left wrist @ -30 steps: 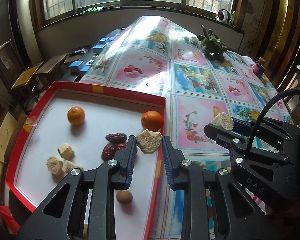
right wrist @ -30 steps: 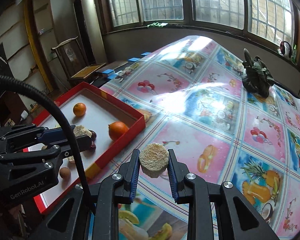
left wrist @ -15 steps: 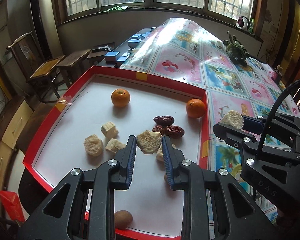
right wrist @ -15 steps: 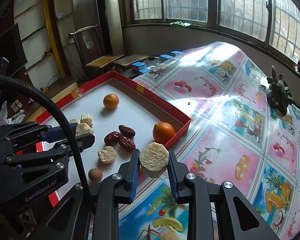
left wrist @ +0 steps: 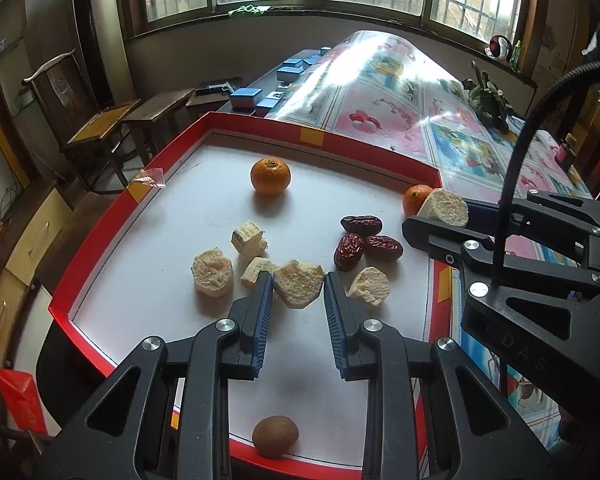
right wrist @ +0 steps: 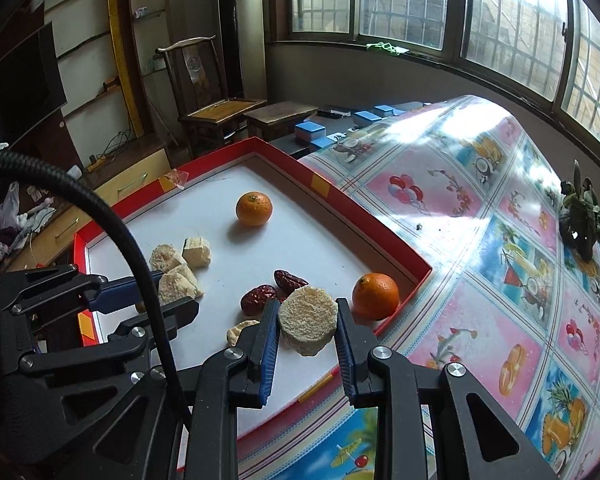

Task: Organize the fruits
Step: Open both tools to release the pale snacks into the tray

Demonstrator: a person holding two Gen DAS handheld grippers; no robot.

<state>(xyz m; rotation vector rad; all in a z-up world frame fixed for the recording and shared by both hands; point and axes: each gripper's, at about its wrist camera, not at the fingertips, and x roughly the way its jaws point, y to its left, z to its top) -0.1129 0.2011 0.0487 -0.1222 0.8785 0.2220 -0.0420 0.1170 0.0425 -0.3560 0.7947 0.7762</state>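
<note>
A red-rimmed tray (left wrist: 100,248) with a white floor holds two oranges (left wrist: 270,176) (left wrist: 415,199), three red dates (left wrist: 360,240), several pale fruit chunks (left wrist: 212,272) and a brown round fruit (left wrist: 275,437). My left gripper (left wrist: 298,288) is shut on a pale chunk (left wrist: 298,289), held over the tray beside the other chunks. My right gripper (right wrist: 307,322) is shut on a round pale slice (right wrist: 307,318), held over the tray's right side near the dates (right wrist: 268,290) and an orange (right wrist: 375,295). The right gripper also shows in the left wrist view (left wrist: 444,216).
The tray (right wrist: 364,208) sits at the left end of a table with a glossy fruit-print cloth (right wrist: 500,280). Blue boxes (left wrist: 246,98) and wooden chairs (left wrist: 100,128) stand beyond the tray. A dark plant ornament (right wrist: 582,216) sits far right on the table.
Both grippers have moved left, from the cloth and tray edge to over the tray's inside, each still holding its pale piece.
</note>
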